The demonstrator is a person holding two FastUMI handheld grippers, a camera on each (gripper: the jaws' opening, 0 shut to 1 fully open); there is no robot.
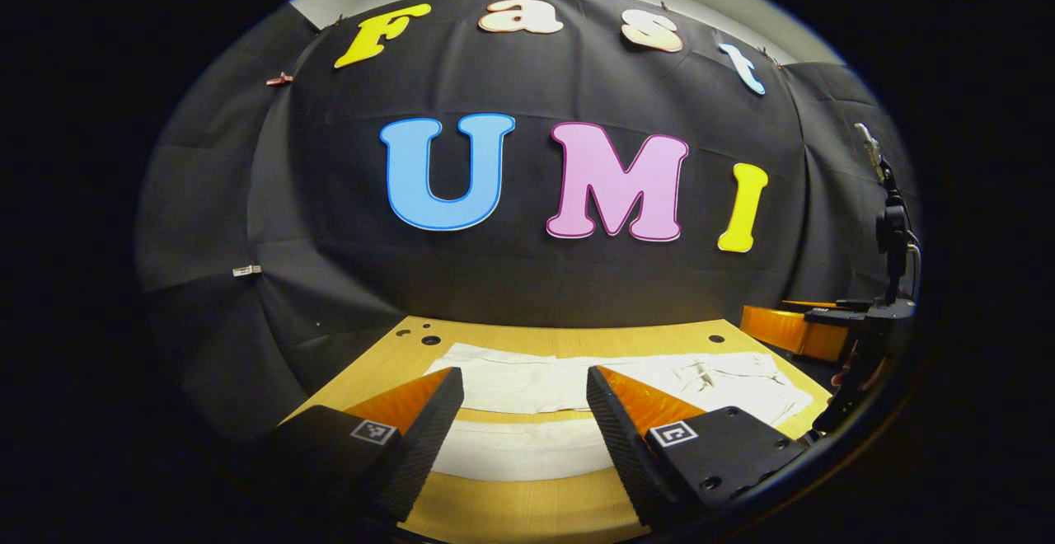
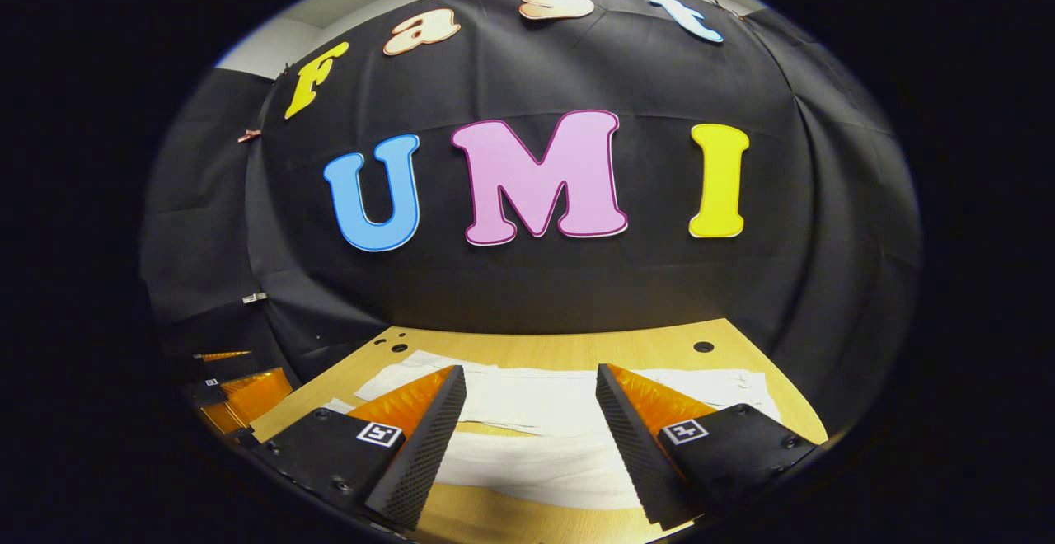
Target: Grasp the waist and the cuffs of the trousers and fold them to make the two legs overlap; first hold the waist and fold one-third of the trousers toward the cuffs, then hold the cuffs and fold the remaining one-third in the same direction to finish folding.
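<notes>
The left gripper (image 1: 524, 387) hovers with jaws spread wide and holding nothing; the white cloth trousers (image 1: 527, 383) lie flat on the light wooden surface (image 1: 527, 503) just ahead, between and below both pairs of jaws. The right gripper (image 2: 530, 387) hangs likewise, jaws spread apart above the trousers (image 2: 536, 400).

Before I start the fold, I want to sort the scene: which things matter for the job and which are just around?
For the job:
white cloth trousers, spread flat
left gripper, open
right gripper, open

Just around:
light wooden table
black stand with cable at the table's edge
</notes>
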